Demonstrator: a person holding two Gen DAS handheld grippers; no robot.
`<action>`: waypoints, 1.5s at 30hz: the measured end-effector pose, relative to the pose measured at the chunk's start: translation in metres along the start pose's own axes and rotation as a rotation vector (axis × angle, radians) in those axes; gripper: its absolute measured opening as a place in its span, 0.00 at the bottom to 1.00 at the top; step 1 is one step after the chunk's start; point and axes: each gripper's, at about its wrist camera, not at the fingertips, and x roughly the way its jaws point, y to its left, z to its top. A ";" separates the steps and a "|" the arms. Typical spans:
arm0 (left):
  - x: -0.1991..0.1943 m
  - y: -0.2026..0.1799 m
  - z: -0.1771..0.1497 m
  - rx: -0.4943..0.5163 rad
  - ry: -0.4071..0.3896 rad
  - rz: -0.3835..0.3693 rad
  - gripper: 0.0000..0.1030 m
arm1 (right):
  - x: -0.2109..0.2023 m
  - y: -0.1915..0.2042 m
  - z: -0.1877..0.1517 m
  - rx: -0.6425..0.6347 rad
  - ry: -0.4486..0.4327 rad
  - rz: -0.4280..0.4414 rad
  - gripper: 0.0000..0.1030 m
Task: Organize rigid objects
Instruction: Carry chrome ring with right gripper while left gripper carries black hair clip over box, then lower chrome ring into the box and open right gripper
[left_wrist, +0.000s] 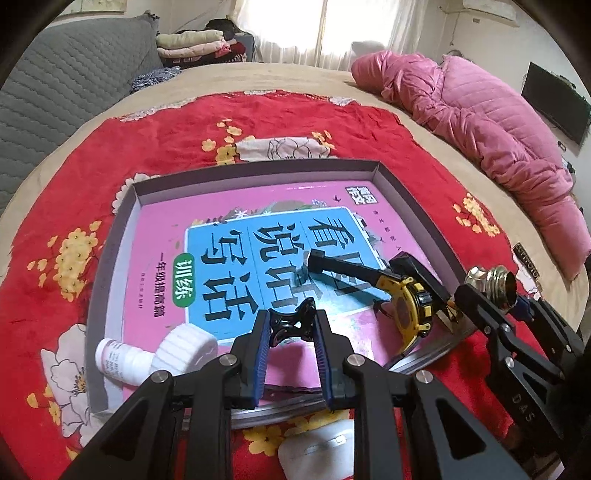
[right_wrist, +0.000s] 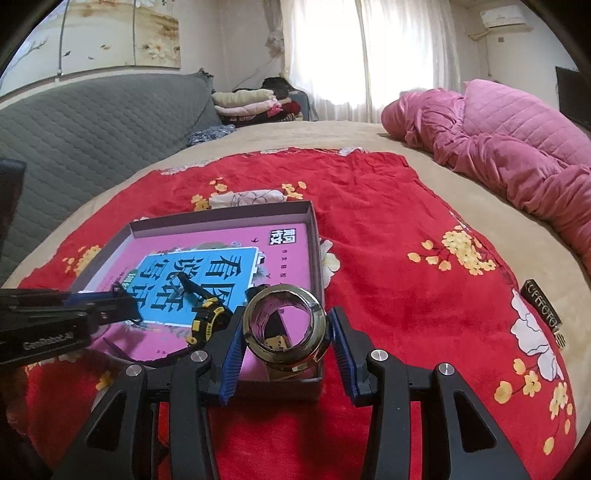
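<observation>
Left gripper (left_wrist: 290, 326) is pinching a small black clip (left_wrist: 291, 325) between its blue pads, hanging over the near part of the shallow box (left_wrist: 417, 206); right gripper (right_wrist: 286, 332) is clamped on a threaded metal fitting (right_wrist: 286, 325) at the box's near right corner. Inside the box: pink-and-blue book (left_wrist: 236, 240) flat on the bottom, yellow-black watch (left_wrist: 406, 306) lying on it near the right wall, white bottle (left_wrist: 155, 354) on its side at the near left corner. Box sits on the red floral blanket (right_wrist: 388, 266); a white object (left_wrist: 317, 446) lies on the blanket just outside the near wall.

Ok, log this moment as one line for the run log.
left gripper: jaws shut on small black clip | right gripper: jaws shut on brass threaded fitting | both over grey shallow box
</observation>
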 end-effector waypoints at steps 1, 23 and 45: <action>0.002 -0.001 0.000 0.004 0.007 -0.005 0.23 | 0.001 0.001 -0.001 -0.006 0.001 0.002 0.44; 0.015 -0.007 -0.003 0.012 0.049 -0.021 0.24 | 0.017 0.001 -0.008 -0.036 0.046 -0.002 0.44; 0.018 -0.004 -0.007 -0.036 0.080 -0.047 0.26 | 0.011 -0.012 -0.010 0.043 0.032 0.073 0.56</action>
